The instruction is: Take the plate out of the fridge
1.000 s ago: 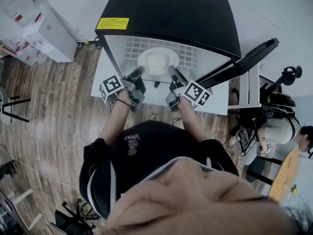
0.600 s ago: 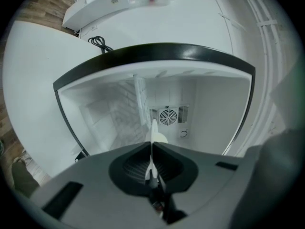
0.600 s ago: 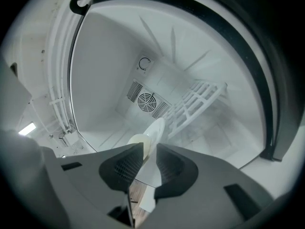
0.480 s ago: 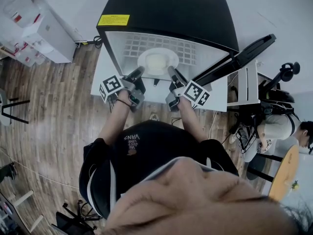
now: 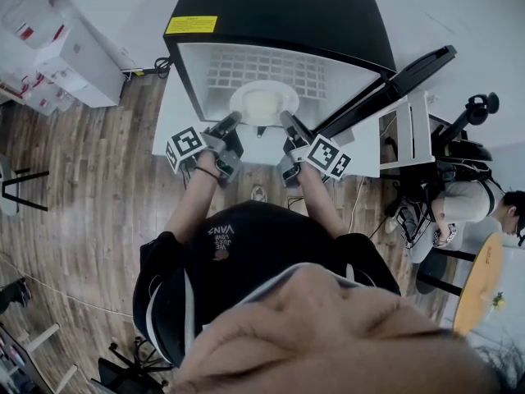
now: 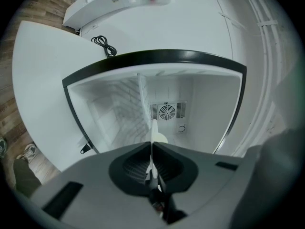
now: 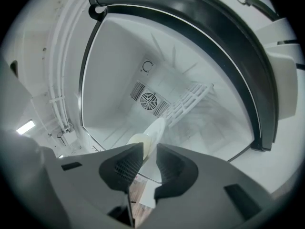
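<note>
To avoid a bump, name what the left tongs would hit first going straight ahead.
Beyond the plate they grip, the left tongs would probably meet the fridge's back wall by the fan grille.

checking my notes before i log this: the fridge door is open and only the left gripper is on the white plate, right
Wrong on one point: the fridge door is open, but both grippers are on the white plate, the left gripper on one side of its rim, the right gripper on the other. The head view shows it.
</note>
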